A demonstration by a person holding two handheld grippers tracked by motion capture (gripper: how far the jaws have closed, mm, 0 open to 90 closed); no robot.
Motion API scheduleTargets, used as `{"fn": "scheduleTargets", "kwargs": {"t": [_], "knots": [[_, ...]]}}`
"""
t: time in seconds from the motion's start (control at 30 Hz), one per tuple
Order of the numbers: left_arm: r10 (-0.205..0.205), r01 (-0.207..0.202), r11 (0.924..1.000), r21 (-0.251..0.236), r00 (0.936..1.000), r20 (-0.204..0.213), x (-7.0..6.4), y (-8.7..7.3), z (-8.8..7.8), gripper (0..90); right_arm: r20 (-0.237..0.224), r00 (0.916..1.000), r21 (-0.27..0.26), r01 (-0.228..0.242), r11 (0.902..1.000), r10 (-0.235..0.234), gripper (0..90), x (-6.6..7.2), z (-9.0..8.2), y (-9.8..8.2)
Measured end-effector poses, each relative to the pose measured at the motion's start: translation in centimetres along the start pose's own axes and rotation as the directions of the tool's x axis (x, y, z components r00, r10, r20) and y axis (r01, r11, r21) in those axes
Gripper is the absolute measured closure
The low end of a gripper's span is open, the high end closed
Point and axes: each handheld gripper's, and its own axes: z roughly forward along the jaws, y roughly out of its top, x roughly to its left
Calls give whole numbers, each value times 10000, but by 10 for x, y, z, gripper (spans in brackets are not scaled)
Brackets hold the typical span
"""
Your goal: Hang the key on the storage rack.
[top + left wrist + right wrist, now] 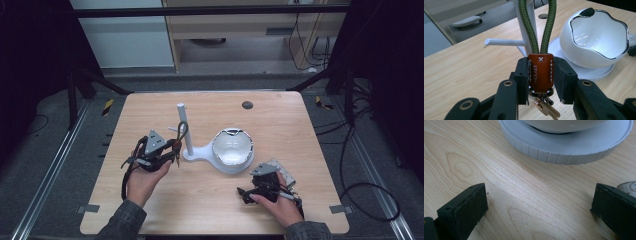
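Note:
My left gripper (540,81) is shut on the brown leather tab (541,66) of a key fob. Its green cord loop (527,27) rises past the white post (524,37) and leaves the top of the left gripper view. A ring and a brass key (547,110) hang under the tab. In the high view the left gripper (176,150) sits just left of the post (184,127), with the cord (183,131) against it. My right gripper (243,195) rests on the table at the front right; its jaws (539,207) stand wide open over bare wood.
The post rises from a white stand (197,154) joined to a round base that carries a glossy white bowl (232,149) with a chrome rim. A short white peg (505,42) sticks out of the post. A dark cable hole (247,105) lies at the back. A pale woven thing (629,187) lies by the right jaw.

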Motion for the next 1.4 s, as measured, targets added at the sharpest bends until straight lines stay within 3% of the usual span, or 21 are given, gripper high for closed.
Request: {"fn": "scheduleTargets", "kwargs": {"t": [0.6, 0.77, 1.0, 1.13, 1.23, 1.4], "knots": [[-253, 253, 9997, 2, 9997, 50, 1, 0, 12, 650, 27, 10000, 0, -35, 10000, 35, 2, 0, 0, 0], [-309, 309, 9995, -2, 9995, 72, 2, -2, 12, 582, 27, 10000, 5, -40, 10000, 40, 2, 0, 0, 0], [-314, 313, 9991, 270, 9995, 42, 6, -17, 13, 373, 72, 9999, 23, -78, 10000, 78, 2, 1, 0, 0], [-507, 487, 9967, 650, 9983, 292, 12, -37, 21, 194, -62, 9999, 101, -86, 9999, 87, 49, -1, -2, 1], [-661, 626, 9939, 906, 9972, 360, 16, -54, 28, 114, -156, 9999, 201, -69, 9998, 72, 43, -4, -10, 6], [-560, 503, 9900, 1315, 9977, 393, 26, -65, 29, 54, 580, 9978, 171, 318, 9993, -327, 56, -10, -38, 19]]}}
